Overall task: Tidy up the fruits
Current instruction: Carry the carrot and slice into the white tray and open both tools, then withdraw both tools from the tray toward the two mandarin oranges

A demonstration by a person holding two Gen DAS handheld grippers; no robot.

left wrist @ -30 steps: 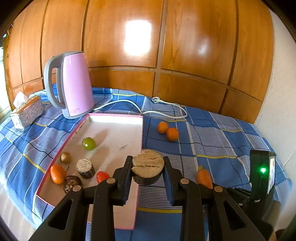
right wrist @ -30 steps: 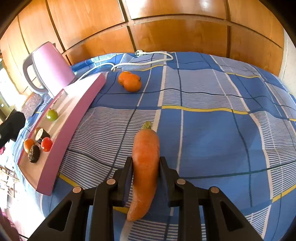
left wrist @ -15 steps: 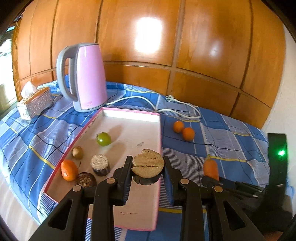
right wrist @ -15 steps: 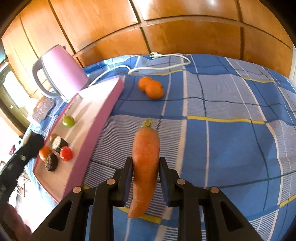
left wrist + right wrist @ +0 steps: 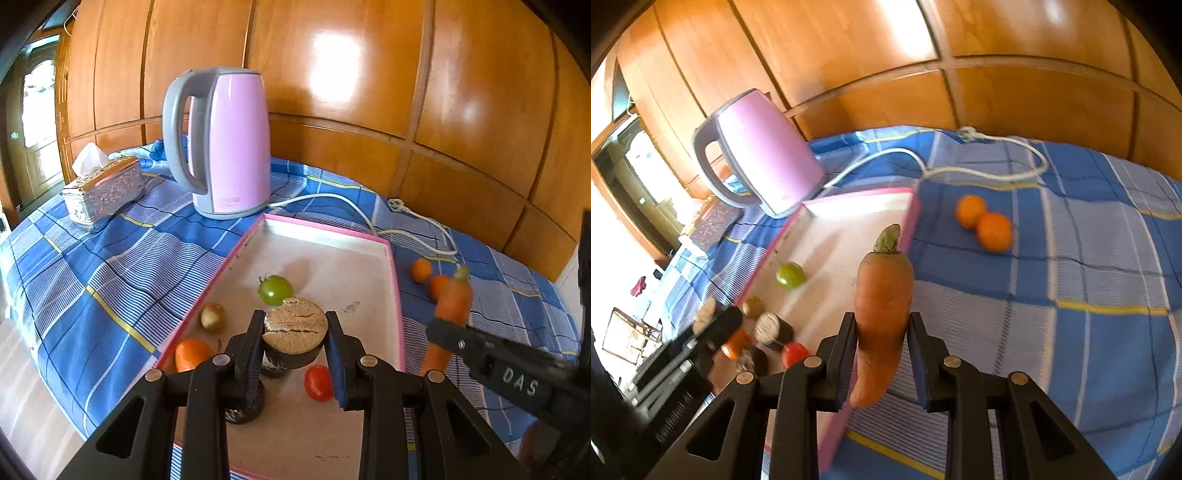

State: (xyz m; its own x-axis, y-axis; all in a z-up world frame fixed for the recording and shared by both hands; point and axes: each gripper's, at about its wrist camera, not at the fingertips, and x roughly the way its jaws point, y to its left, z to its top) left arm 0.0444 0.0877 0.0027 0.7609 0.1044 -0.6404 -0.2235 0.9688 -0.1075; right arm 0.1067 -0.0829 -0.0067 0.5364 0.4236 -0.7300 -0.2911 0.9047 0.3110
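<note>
Left gripper is clamping a dark, tan-topped cut fruit above the near end of the pink tray, over the red tomato. Right gripper is pinching a carrot at its narrow half, stem end forward, above the tray's right rim. Two oranges are lying on the cloth beyond that rim. Likely hazards: the carrot's heavy end is overhanging and may pivot in the grip; both grippers are crowding the tray's near end and may collide or knock the small fruits
</note>
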